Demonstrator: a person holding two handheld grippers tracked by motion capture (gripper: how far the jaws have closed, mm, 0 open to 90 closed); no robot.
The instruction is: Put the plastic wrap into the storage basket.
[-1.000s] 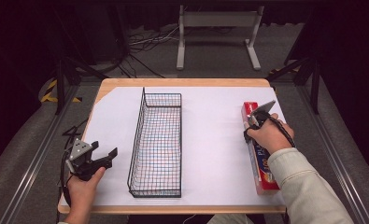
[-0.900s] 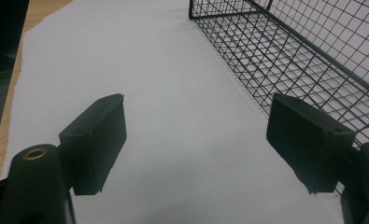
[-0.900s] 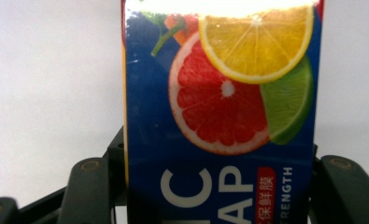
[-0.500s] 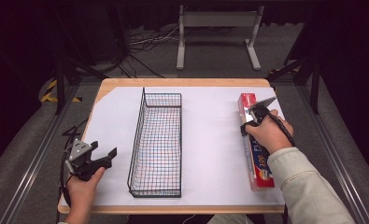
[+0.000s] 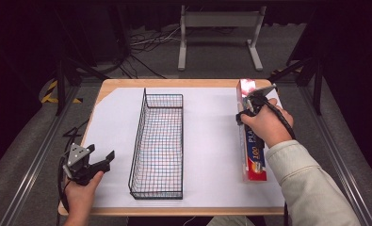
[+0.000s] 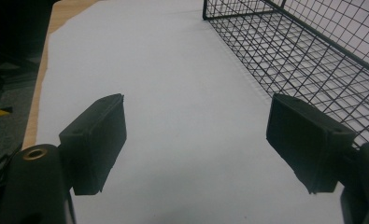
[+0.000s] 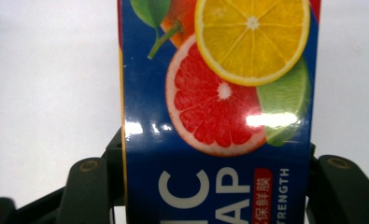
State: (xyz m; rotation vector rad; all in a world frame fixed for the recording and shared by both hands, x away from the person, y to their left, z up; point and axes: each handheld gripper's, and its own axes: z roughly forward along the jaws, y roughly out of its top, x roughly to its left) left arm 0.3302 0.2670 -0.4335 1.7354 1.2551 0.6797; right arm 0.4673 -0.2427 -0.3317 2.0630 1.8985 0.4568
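A long blue and red plastic wrap box (image 5: pixel 252 157) printed with citrus slices (image 7: pixel 219 93) hangs above the table's right side, with its length running away from me. My right gripper (image 5: pixel 247 109) is shut on it near its far half, and one jaw presses each long side in the right gripper view (image 7: pixel 215 158). My left gripper (image 5: pixel 102 161) rests open near the front left corner, just left of the black wire basket (image 5: pixel 137 141). Nothing lies between its fingers (image 6: pixel 102 135), only white paper.
The wire basket (image 6: pixel 313 51) stands lengthwise in the middle-left of the white sheet (image 5: pixel 207 141) covering the wooden table. A metal stand (image 5: pixel 219 21) and cables lie on the floor beyond the far edge. Rails run along both sides of the table.
My right gripper has risen with the box, which has left the table and shifted slightly left and away from me. The left gripper has stayed where it was.
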